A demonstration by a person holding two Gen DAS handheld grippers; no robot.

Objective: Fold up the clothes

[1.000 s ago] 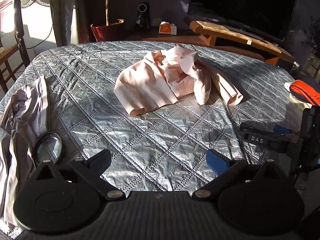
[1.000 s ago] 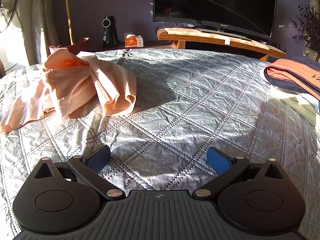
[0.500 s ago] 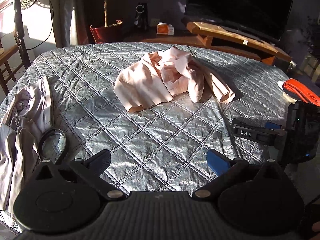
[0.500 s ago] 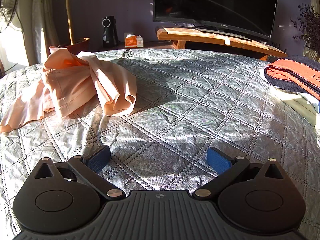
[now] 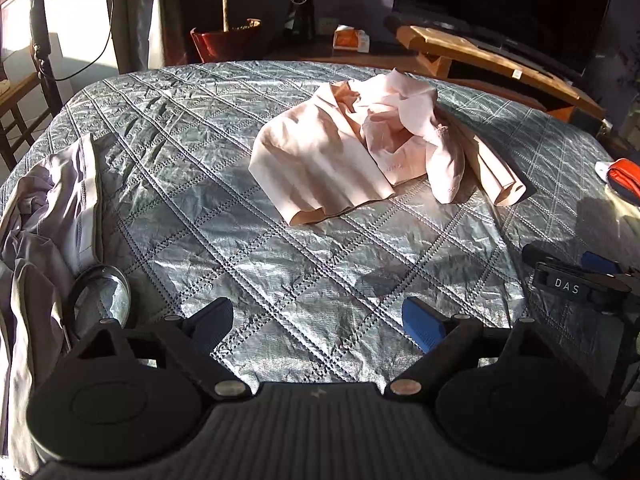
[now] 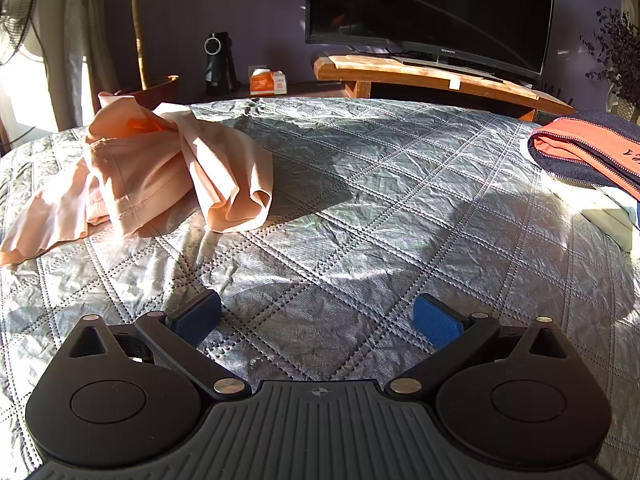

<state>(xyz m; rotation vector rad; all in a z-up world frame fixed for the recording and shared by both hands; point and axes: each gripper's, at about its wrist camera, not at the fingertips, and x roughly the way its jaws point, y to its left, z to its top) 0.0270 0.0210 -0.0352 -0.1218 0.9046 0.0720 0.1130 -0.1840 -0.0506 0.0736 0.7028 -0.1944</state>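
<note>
Between left gripper (image 5: 318,322) jaws: only bare quilt (image 5: 320,280), nothing gripped, jaws narrowing. Ahead and slightly right, well apart, lay crumpled pink garment (image 5: 360,148), long axis crosswise. Right gripper (image 6: 318,320) gaped empty, garment far-left of it; neither clearly nearer.

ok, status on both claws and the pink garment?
Left claw empty, jaws closing. Right claw open, empty. Pink garment crumpled mid-bed, unfolded, untouched. Magnifying glass and grey garment off to the left, path clear.
</note>
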